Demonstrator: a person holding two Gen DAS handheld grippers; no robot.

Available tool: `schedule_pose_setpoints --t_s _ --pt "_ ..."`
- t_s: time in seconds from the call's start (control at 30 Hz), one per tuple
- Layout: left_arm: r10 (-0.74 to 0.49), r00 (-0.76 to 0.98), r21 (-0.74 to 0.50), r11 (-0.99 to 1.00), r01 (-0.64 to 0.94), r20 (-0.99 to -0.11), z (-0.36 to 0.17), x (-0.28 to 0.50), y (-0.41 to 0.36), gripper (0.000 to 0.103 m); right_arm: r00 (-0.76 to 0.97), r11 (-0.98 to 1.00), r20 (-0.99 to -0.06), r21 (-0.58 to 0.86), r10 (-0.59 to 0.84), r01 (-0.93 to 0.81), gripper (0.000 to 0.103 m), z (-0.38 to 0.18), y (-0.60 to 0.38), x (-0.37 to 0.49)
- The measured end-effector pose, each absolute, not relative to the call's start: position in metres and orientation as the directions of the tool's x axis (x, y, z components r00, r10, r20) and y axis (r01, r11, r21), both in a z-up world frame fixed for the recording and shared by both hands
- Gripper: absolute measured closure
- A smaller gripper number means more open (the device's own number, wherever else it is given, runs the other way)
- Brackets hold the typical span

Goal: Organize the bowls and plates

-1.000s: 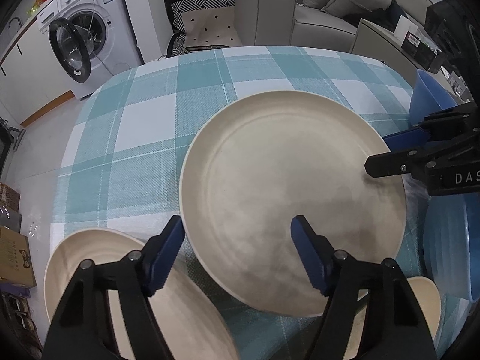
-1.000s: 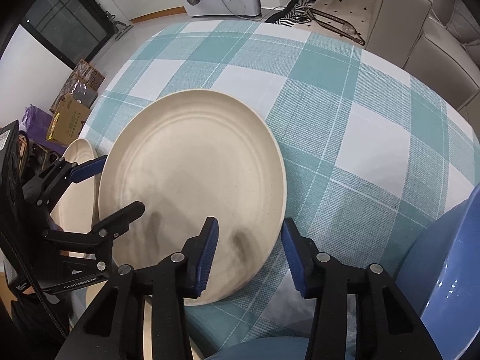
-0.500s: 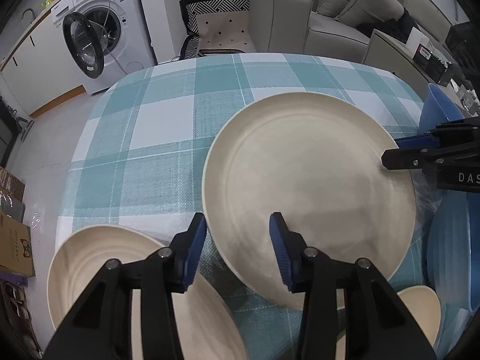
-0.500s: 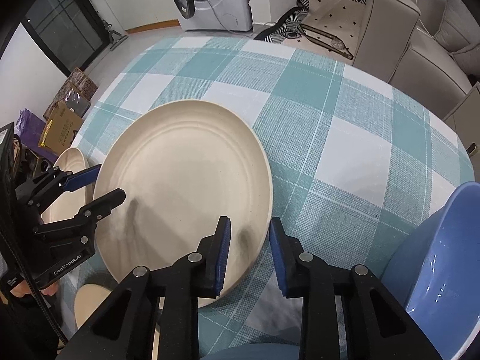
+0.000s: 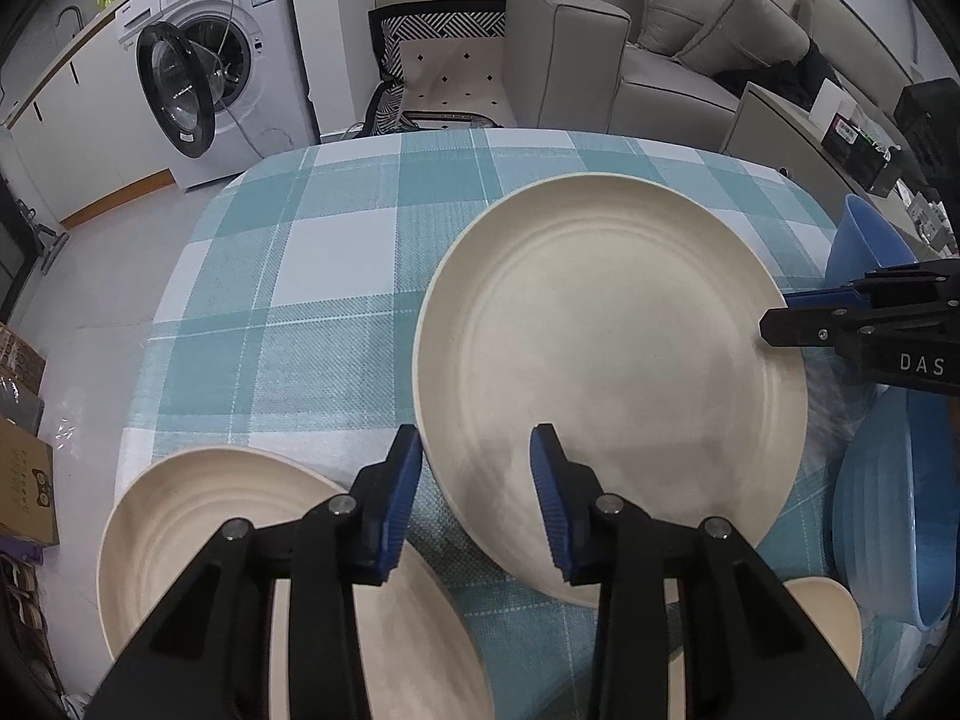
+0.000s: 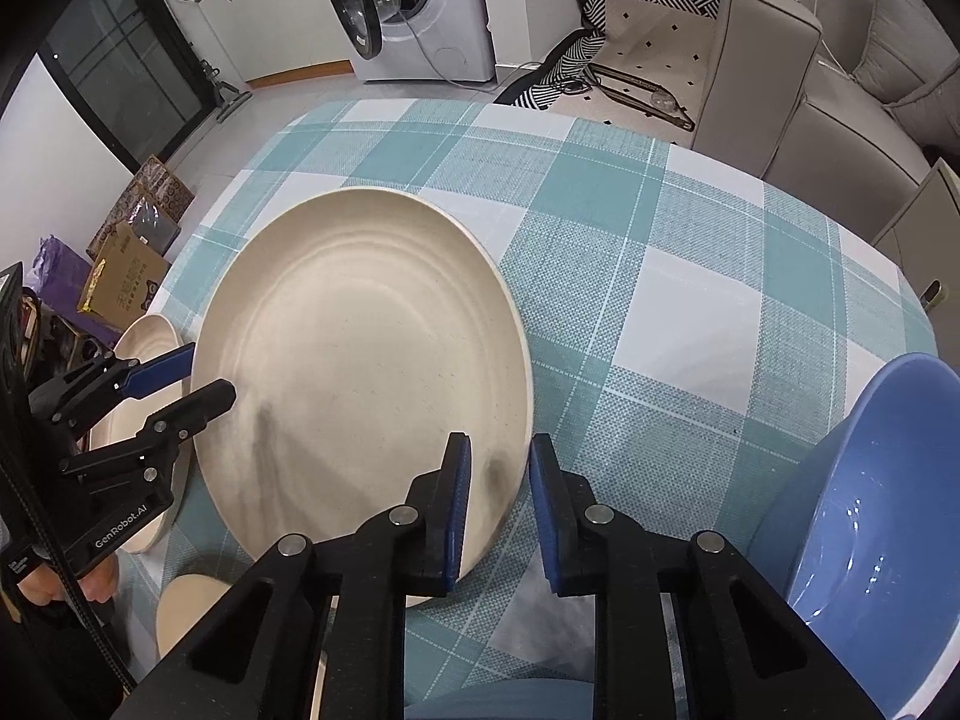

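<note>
A large cream plate (image 5: 606, 384) (image 6: 360, 384) lies on the checked tablecloth (image 5: 312, 300). My left gripper (image 5: 477, 498) straddles its near-left rim, one pad outside the edge and one on the inner slope, touching it; its jaws are still closing. In the right wrist view the left gripper (image 6: 210, 369) holds the plate's left edge. My right gripper (image 6: 501, 504) is shut on the near-right rim, and it shows at the plate's right edge as the right gripper (image 5: 780, 312). A second cream plate (image 5: 198, 540) (image 6: 144, 348) lies to the left. A small cream bowl (image 5: 822, 606) (image 6: 192, 606) sits near the front.
Blue bowls (image 5: 888, 510) (image 6: 870, 480) stand at the right of the table. Beyond the table's far edge are a washing machine (image 5: 198, 90) with its door open and a grey sofa (image 5: 660, 60). Cardboard boxes (image 6: 120, 276) lie on the floor at the left.
Both grippers' jaws have narrowed from wide apart down onto the large plate's rim. Both hands stay at the same spots on the rim.
</note>
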State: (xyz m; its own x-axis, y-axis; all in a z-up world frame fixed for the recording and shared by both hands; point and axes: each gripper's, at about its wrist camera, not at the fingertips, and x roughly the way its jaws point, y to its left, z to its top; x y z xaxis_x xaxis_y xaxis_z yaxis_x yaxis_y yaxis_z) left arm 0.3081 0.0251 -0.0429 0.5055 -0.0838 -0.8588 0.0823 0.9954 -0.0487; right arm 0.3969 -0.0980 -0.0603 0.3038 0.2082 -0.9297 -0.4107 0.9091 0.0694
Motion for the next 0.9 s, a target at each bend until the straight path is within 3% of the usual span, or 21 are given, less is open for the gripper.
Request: schedule_pose_setpoints --t_s 0.8,0.9 --pt "-0.103 0.455 -0.060 0.992 0.109 -0.885 -0.058 0.304 0.014 0.067 0.247 0.916 -0.957 0.041 0.150 -0.398 0.083 -0.082 -0.093 0.407" --pt "-0.104 0.464 -0.060 0.992 0.110 -0.880 -0.055 0.303 0.013 0.067 0.255 0.920 -0.955 0.042 0.152 -0.390 0.086 -0.081 -0.096 0.406"
